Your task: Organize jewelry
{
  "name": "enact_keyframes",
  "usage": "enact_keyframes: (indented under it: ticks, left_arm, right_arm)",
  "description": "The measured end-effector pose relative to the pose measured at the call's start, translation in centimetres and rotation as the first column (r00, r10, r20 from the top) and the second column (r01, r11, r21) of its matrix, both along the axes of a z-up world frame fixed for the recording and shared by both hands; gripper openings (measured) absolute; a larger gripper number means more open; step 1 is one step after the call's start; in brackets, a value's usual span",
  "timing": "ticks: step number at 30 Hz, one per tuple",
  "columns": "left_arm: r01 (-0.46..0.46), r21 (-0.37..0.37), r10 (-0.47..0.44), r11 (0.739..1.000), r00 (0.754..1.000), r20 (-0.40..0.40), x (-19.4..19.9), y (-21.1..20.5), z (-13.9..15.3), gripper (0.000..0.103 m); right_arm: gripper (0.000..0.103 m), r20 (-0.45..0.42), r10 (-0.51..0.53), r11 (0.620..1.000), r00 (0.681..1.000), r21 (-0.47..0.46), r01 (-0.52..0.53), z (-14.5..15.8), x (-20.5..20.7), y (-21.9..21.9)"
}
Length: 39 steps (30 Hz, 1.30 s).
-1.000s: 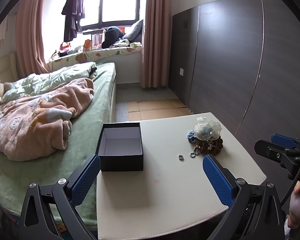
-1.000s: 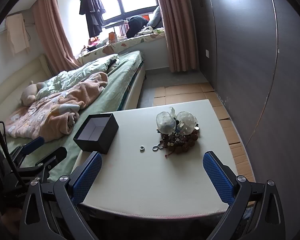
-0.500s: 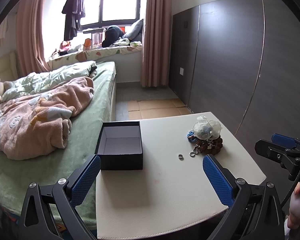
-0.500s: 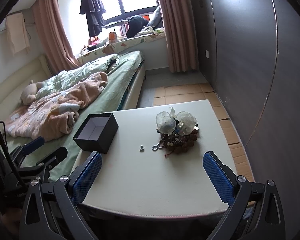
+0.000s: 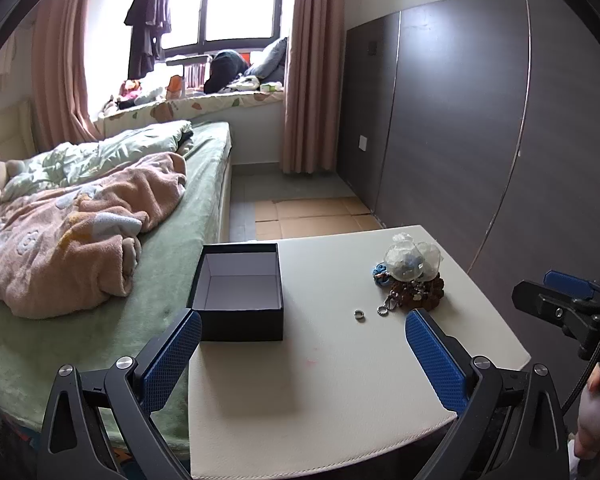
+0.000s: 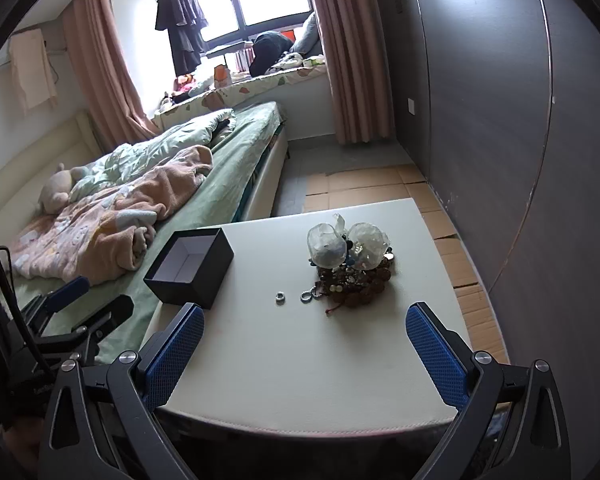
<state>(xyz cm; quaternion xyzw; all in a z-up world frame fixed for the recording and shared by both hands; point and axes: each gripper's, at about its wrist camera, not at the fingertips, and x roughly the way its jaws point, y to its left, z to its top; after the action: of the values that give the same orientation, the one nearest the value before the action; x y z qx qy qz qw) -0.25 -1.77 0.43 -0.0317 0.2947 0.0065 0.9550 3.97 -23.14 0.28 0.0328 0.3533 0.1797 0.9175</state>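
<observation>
A pile of jewelry (image 5: 414, 280) with brown beads, clear pouches and a blue piece lies on the white table (image 5: 320, 380) at the right; it also shows in the right wrist view (image 6: 350, 264). A small silver ring (image 5: 359, 314) (image 6: 280, 298) and a chain loop (image 5: 383, 309) lie beside it. An open black box (image 5: 238, 292) (image 6: 190, 266), empty, stands at the table's left. My left gripper (image 5: 304, 360) is open and empty above the near table edge. My right gripper (image 6: 306, 354) is open and empty, also at the near edge.
A bed (image 5: 100, 240) with a pink blanket adjoins the table's left side. A dark wardrobe wall (image 5: 480, 140) runs along the right. The other gripper shows at the right edge of the left wrist view (image 5: 568, 308) and the left edge of the right wrist view (image 6: 72, 312).
</observation>
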Motion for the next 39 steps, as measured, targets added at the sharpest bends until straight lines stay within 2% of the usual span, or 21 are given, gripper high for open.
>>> enact_keyframes:
  ticks: [12,18,21,25,29,34,39]
  left_arm:
    - [0.0,-0.014,0.0,1.0,1.0,-0.002,1.5,-0.4,0.5,0.102]
    - [0.009,-0.042,-0.009,0.999,1.0,-0.001,3.2,-0.8,0.6,0.102]
    - [0.045,-0.071,-0.047,0.996,0.999,-0.026,4.4,-1.1,0.4,0.102]
    - [0.084,-0.103,-0.091,0.991,0.994,-0.064,6.0,-1.6,-0.1,0.102]
    - [0.116,-0.14,-0.129,0.983,0.988,-0.084,7.6,-2.0,-0.6,0.101]
    - [0.164,-0.197,-0.188,0.967,0.976,-0.111,9.5,-2.3,-1.4,0.093]
    - [0.192,-0.193,-0.217,0.962,0.969,-0.115,11.4,-3.3,-2.1,0.088]
  right_arm:
    - [0.102,0.0,-0.019,0.999,1.0,0.027,0.019,0.2,0.4,-0.8]
    - [0.102,-0.025,-0.074,0.994,0.997,0.074,0.076,0.1,1.9,-3.0]
    - [0.102,-0.039,-0.108,0.988,0.993,0.103,0.111,0.0,2.5,-4.2]
    - [0.102,-0.085,-0.153,0.974,0.985,0.158,0.164,-0.5,3.6,-5.5]
    - [0.092,-0.146,-0.183,0.956,0.972,0.203,0.21,-1.3,5.0,-6.1]
    - [0.089,-0.202,-0.214,0.937,0.956,0.236,0.259,-2.4,6.7,-6.5]
    - [0.084,-0.273,-0.244,0.914,0.931,0.256,0.315,-3.8,8.2,-6.9]
